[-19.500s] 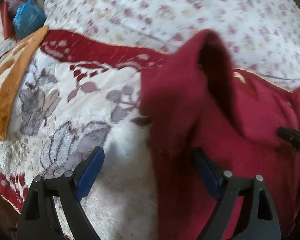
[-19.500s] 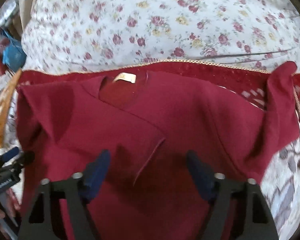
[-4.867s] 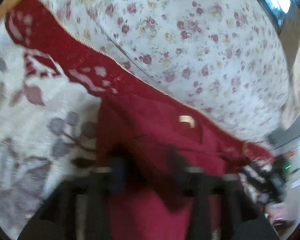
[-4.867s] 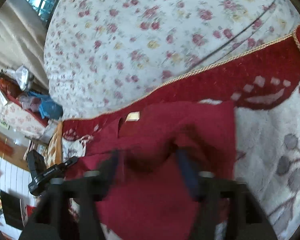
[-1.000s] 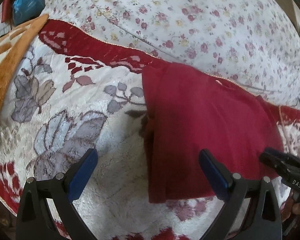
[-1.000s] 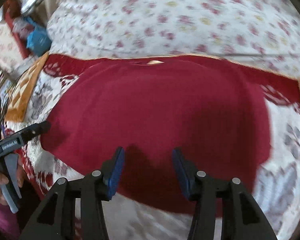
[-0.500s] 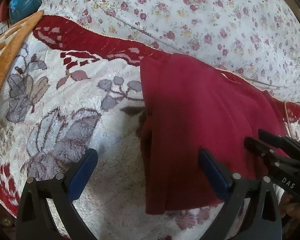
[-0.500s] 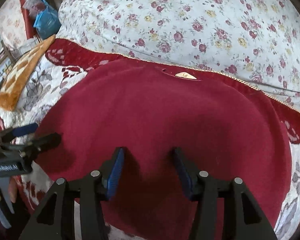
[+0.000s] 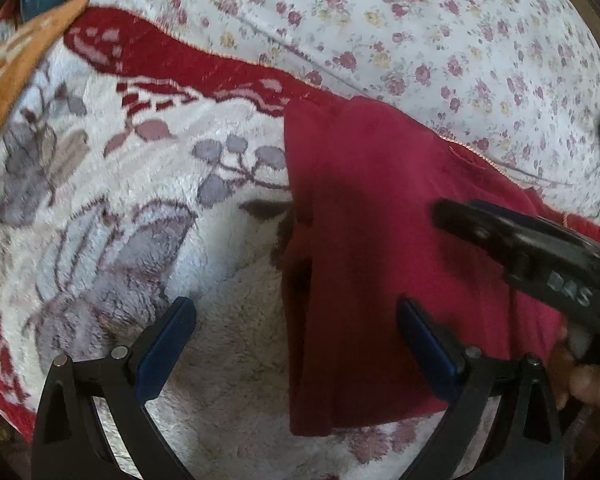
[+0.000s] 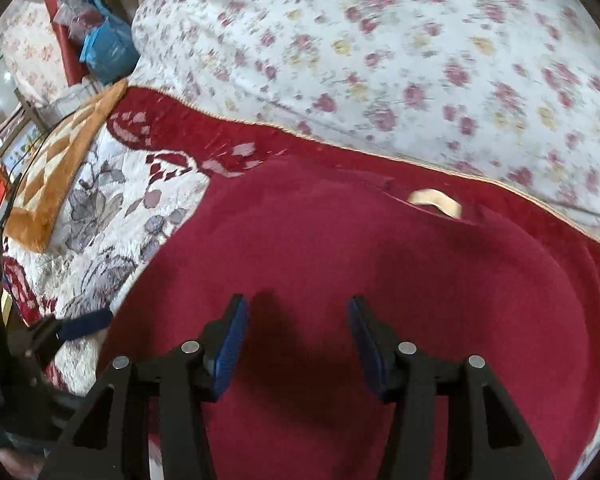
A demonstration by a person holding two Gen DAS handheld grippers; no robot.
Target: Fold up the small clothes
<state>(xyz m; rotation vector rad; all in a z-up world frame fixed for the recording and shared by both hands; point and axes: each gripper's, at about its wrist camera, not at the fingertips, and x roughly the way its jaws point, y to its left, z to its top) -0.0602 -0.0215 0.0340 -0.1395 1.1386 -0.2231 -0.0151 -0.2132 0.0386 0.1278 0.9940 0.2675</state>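
Both claws, left (image 9: pixel 296 344) and right (image 10: pixel 296 344), now hang open and empty; the shirt (image 10: pixel 360 280) lies folded, ready for smoothing.

Black hand-held gripper (image 10: pixel 296 332), blue pads (image 10: pixel 230 346), silver screws.

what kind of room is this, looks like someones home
Likely a bedroom at home: a floral bedsheet over a mattress, a plush patterned blanket under the red shirt, and bagged clutter alongside.
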